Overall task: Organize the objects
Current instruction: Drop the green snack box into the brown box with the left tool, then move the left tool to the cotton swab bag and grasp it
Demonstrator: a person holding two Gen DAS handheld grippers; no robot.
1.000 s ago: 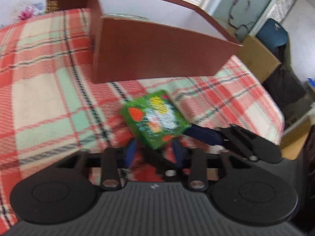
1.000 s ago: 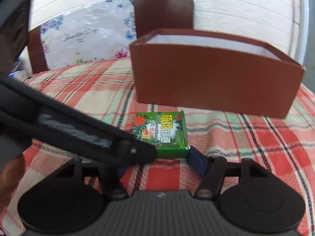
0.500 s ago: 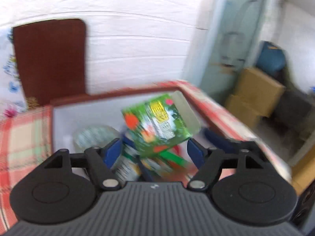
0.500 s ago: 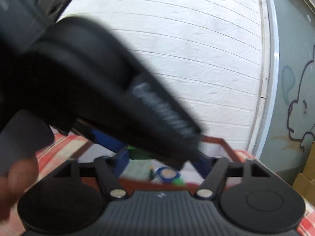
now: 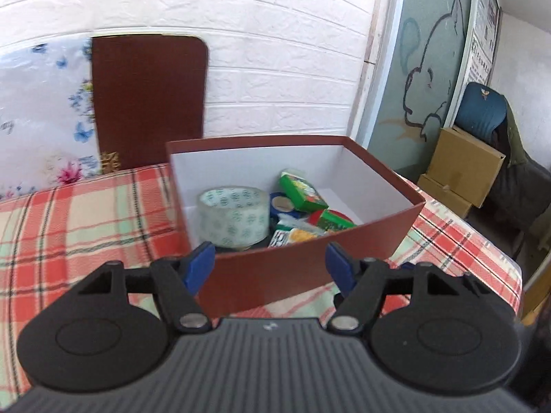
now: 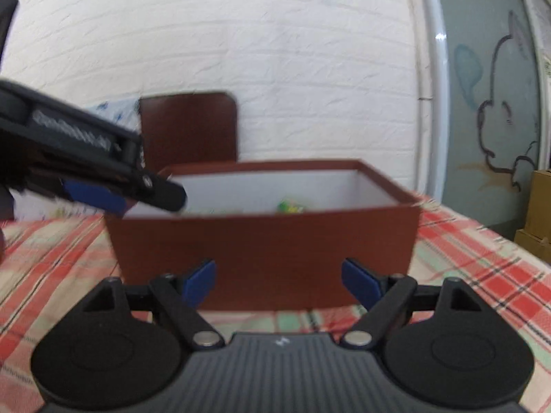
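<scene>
A brown box with a white inside (image 5: 310, 265) stands on the plaid tablecloth (image 5: 86, 220). The green box (image 5: 301, 193) lies inside it, tilted, among a roll of clear tape (image 5: 234, 216), a blue tape roll (image 5: 282, 203) and other small packs. My left gripper (image 5: 270, 263) is open and empty, just above the box's near wall. My right gripper (image 6: 279, 280) is open and empty in front of the same box (image 6: 268, 244). The left gripper's fingers (image 6: 103, 192) show at the left of the right wrist view, over the box's left corner.
A brown chair back (image 5: 148, 99) stands behind the table against the white brick wall. Cardboard boxes (image 5: 461, 168) and a blue chair (image 5: 482, 110) stand on the floor to the right. The table's right edge (image 5: 509, 268) is near.
My left gripper lifted the green box off the cloth, carried it over the brown box and opened; the green box now lies inside. Both grippers have pulled back.
</scene>
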